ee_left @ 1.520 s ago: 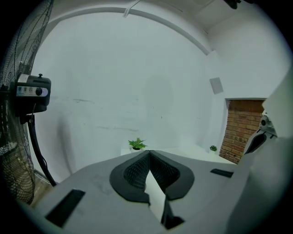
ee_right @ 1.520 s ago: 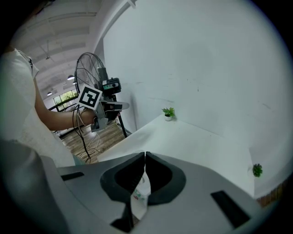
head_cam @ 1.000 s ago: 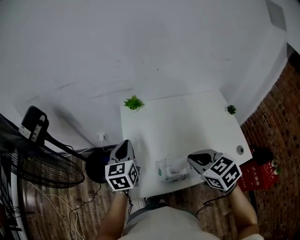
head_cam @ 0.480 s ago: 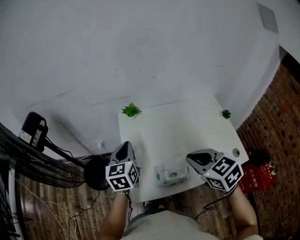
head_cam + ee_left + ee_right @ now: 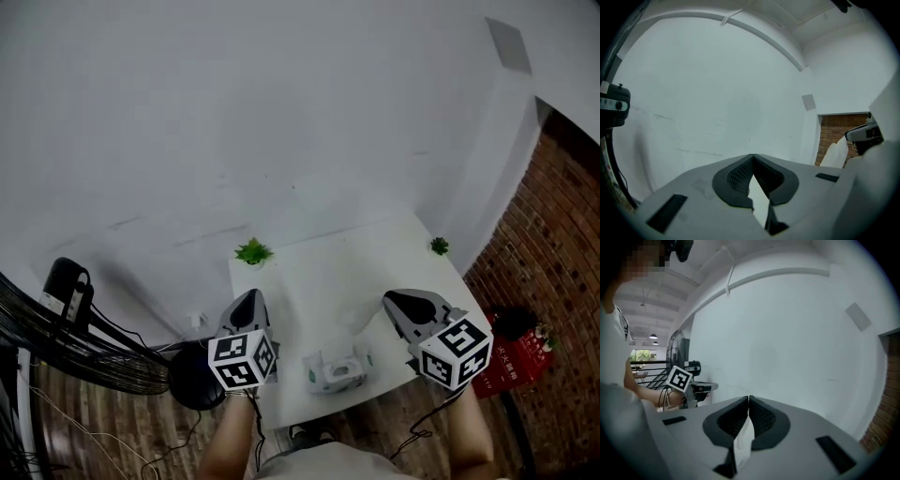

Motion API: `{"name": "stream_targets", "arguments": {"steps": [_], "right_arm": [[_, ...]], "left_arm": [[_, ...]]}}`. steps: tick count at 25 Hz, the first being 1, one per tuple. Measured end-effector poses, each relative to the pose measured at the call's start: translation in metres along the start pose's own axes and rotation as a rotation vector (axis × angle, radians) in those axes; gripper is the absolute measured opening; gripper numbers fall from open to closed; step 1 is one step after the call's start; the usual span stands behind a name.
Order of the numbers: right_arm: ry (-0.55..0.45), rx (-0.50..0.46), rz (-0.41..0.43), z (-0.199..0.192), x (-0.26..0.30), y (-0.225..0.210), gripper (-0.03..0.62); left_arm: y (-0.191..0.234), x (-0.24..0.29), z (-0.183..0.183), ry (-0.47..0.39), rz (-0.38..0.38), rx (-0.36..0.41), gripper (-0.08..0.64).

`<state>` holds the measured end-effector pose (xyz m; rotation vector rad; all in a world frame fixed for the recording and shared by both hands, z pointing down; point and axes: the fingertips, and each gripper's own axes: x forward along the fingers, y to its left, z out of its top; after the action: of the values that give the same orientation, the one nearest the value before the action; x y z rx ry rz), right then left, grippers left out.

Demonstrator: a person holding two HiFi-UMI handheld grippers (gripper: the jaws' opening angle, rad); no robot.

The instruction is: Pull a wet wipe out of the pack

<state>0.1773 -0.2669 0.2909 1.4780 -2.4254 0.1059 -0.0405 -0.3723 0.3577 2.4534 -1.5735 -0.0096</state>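
Note:
The wet wipe pack (image 5: 337, 371) lies near the front edge of the white table (image 5: 309, 281), its lid flap raised. My right gripper (image 5: 390, 302) hangs above and to the right of the pack, shut on a white wet wipe (image 5: 742, 446) that dangles below its jaws. The left gripper view shows that wipe (image 5: 834, 152) hanging from the right gripper (image 5: 865, 133). In the head view the wipe barely shows against the white table. My left gripper (image 5: 247, 298) is off the table's left edge, its jaws closed tip to tip (image 5: 753, 157) with nothing in them.
One small green plant (image 5: 251, 251) stands at the table's back left corner, another (image 5: 438, 246) at the back right. A black fan (image 5: 56, 319) and its round base (image 5: 195, 375) stand left of the table. A red box (image 5: 511, 361) sits by the brick wall (image 5: 553, 253).
My right gripper has risen up and away from the pack, drawing the wipe with it. The left gripper has stayed beside the table's left edge. The head camera has tilted upward.

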Motion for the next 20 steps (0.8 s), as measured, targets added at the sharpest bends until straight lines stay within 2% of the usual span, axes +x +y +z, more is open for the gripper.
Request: {"name": "stream_targets", "arguments": {"steps": [7,11,16,20], "right_arm": [[-0.261,0.155,-0.344,0.007,-0.035,-0.060,0.009],[-0.340,0.181,-0.527,-0.004,-0.055,-0.083,0.009],[-0.373,0.203,-0.663,-0.025,-0.074,-0.103,0.010],[-0.367,0.228,-0.700,-0.039,-0.080,-0.112,0.010]], "left_arm": [[-0.025,0.010,0.024,-0.035,-0.058,0.039,0.000],[-0.034,0.016,0.030,-0.037,-0.076,0.072,0.000],[-0.043,0.023,0.033,-0.039,-0.091,0.094,0.000],[-0.049,0.028,0.032,-0.039,-0.098,0.113,0.000]]}}
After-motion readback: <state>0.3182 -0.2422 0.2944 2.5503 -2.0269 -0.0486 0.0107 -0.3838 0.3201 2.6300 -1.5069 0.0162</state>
